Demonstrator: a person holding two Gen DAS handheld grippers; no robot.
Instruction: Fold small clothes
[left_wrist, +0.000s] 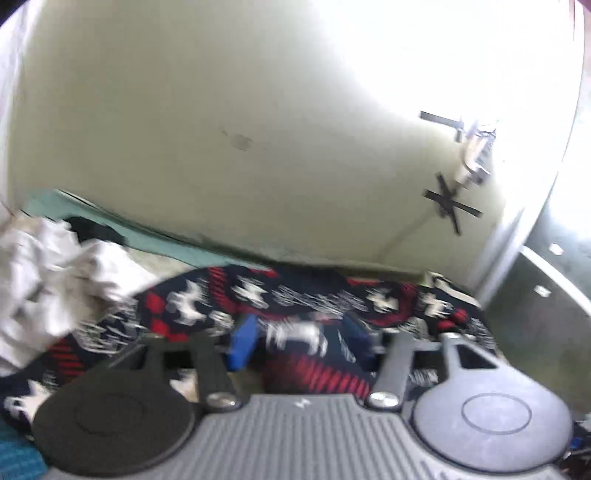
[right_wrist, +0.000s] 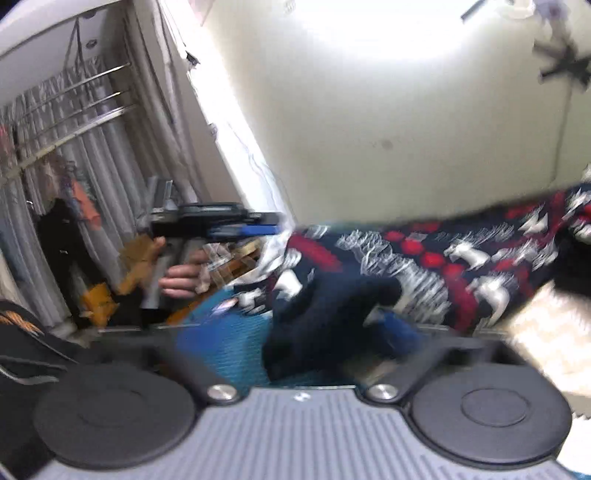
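Note:
My left gripper hovers low over a navy blanket patterned with red patches and white horses. Its blue pads stand apart with only the blanket's pattern showing between them. A crumpled white garment lies to its left. In the right wrist view a dark navy garment lies bunched between the wide-apart fingers of my right gripper, whose blue pad sits beside the cloth. Whether the cloth touches a pad is lost in blur. A hand holds the left gripper to the upper left.
A pale wall with black tape crosses rises just behind the bed. Teal sheet shows under the right gripper and a cream cloth lies at its right. Curtains and a metal rail stand at far left.

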